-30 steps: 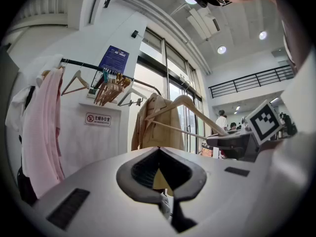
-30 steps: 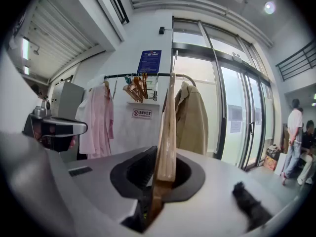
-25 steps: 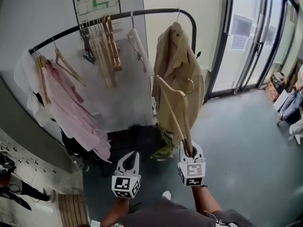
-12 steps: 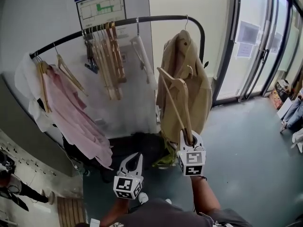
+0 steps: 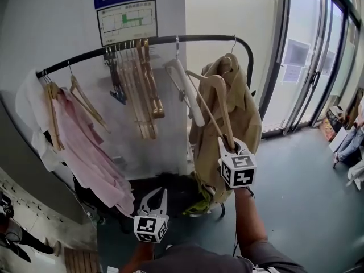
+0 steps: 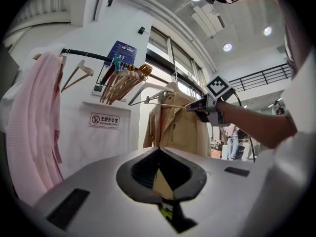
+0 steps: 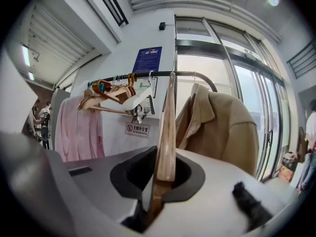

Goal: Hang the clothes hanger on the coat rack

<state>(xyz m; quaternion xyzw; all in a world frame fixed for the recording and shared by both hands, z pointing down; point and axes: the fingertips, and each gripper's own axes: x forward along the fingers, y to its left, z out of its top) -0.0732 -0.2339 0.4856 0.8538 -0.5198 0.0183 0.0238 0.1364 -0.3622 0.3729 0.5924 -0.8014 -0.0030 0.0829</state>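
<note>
- Your right gripper is clamped on one end of the wooden hanger. The jaws stand narrow on the wood, which rises toward 11 o'clock in the head view, just in front of the tan jacket.
- Your left gripper hangs low at 7 o'clock from the right one, tips together with nothing between them. Keep it clear of the pink shirt.
- The coat rack's rail runs at 12 o'clock above the hanger. The barest stretch seems to lie between the white hanger and the jacket's own hook, so aim there.
- The hanger's hook is hard to pick out against the jacket. Find it in the right gripper view before you commit.
- Lift until the hook tops the rail, then lower it on. Don't push it in level.
- Gripped by one end, the hanger will likely swing, so hold firm and let go only once the rail carries it.
- Watch that the free arm doesn't snag the jacket's collar at 1 o'clock.
</note>
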